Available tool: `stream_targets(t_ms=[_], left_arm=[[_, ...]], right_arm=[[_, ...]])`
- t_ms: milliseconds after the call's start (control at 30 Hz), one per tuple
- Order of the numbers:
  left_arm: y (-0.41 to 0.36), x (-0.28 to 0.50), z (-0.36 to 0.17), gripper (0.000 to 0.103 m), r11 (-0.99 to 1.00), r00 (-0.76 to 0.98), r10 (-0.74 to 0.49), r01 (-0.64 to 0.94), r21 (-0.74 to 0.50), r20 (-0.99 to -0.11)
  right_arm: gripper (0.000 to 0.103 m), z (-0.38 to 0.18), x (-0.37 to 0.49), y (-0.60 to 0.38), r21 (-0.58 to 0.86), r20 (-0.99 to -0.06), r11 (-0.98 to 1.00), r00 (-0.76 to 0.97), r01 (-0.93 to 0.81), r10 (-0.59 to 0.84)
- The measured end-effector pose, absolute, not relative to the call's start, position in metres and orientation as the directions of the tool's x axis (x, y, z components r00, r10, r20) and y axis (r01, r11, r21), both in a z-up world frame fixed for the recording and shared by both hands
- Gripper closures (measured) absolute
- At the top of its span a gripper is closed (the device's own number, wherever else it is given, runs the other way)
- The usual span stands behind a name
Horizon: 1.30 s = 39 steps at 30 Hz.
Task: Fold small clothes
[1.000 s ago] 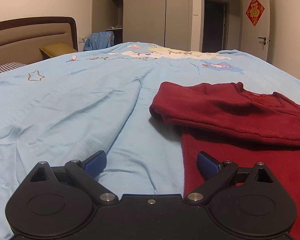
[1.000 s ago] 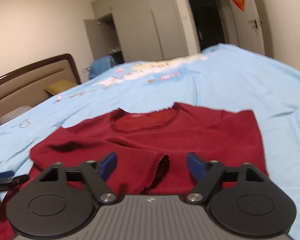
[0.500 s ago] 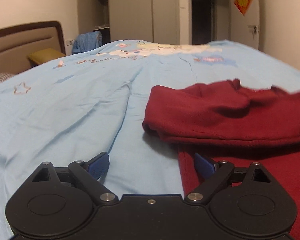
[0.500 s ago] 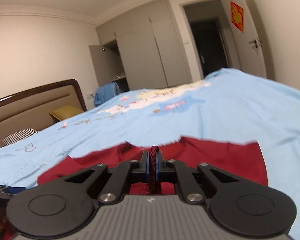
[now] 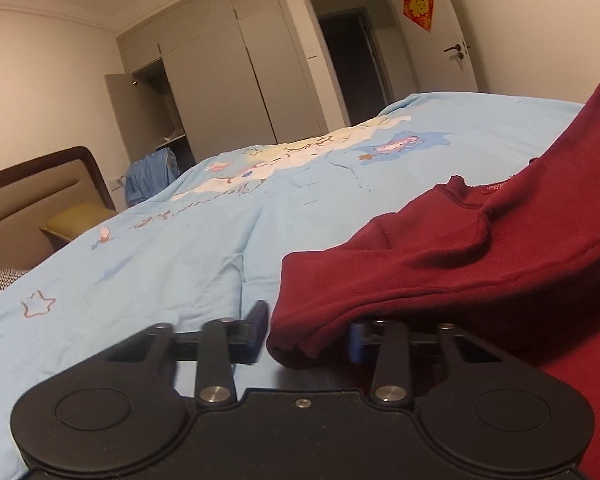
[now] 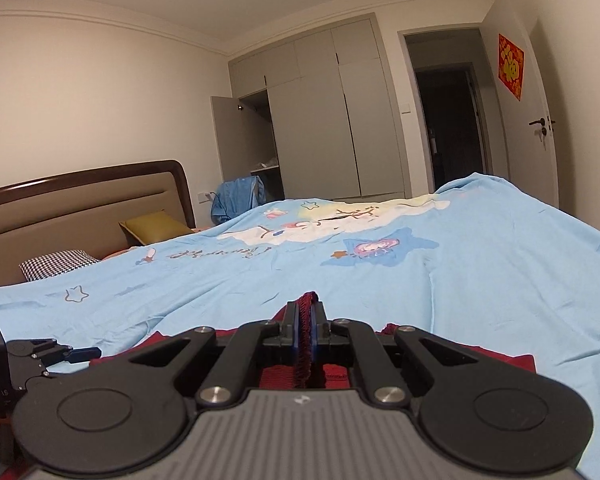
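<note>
A dark red sweater point(image 5: 460, 264) lies on the light blue bed cover point(image 5: 172, 248). My left gripper point(image 5: 306, 338) sits low at the sweater's near left corner. Its jaws have narrowed onto a thick fold of the cloth, and one blue pad is half buried under it. My right gripper point(image 6: 306, 336) is shut on a trimmed edge of the sweater point(image 6: 460, 356) and holds it up off the bed. In the left wrist view that raised part climbs toward the upper right. The left gripper point(image 6: 74, 351) also shows at the far left of the right wrist view.
The bed cover point(image 6: 460, 260) stretches far ahead and to both sides. A brown headboard point(image 6: 80, 200) with a yellow pillow point(image 6: 156, 226) and a checked pillow point(image 6: 56, 264) stands at the left. A grey wardrobe point(image 6: 320, 120) and a dark doorway point(image 6: 452, 120) are behind.
My right gripper closed on the sweater's trimmed edge and lifted it. My left gripper moved forward and its wide-open jaws narrowed onto the folded corner.
</note>
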<state>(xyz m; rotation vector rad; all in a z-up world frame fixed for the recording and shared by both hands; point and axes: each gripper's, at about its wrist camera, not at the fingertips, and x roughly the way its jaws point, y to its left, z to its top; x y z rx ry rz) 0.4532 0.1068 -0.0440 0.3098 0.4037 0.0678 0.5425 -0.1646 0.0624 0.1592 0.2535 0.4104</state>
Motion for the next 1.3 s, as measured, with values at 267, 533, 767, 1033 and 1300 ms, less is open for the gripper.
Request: stream_targets(t_ms=[267, 533, 767, 1033, 1300], left_arm=[[0.124, 0.459, -0.047, 0.084, 0.956, 0.875, 0.191, -0.064, 0.287, -0.445], [0.120, 0.457, -0.051, 0.079, 0.952, 0.852, 0.193, -0.044, 0.302, -0.486], [0.134, 0.433, -0.041, 0.028, 0.976, 0.806, 0.164, -0.049, 0.211, -0.569], [0.141, 0.381, -0.029, 0.014, 0.989, 0.784, 0.142, -0.093, 0.111, -0.604], [0.137, 0.335, -0.027, 0.001, 0.995, 0.786, 0.100, -0.084, 0.054, -0.610]], right_arm=[[0.097, 0.044, 0.547, -0.163, 0.173, -0.285, 0.926, 0.883, -0.336, 0.374], [0.098, -0.002, 0.552, -0.166, 0.206, -0.431, 0.942, 0.840, -0.264, 0.330], [0.082, -0.007, 0.544, -0.168, 0.209, -0.475, 0.947, 0.821, -0.245, 0.317], [0.040, -0.016, 0.536, -0.163, 0.186, -0.524, 0.956, 0.800, -0.227, 0.292], [0.022, -0.014, 0.508, -0.152, -0.010, -0.522, 0.973, 0.831, -0.233, 0.194]])
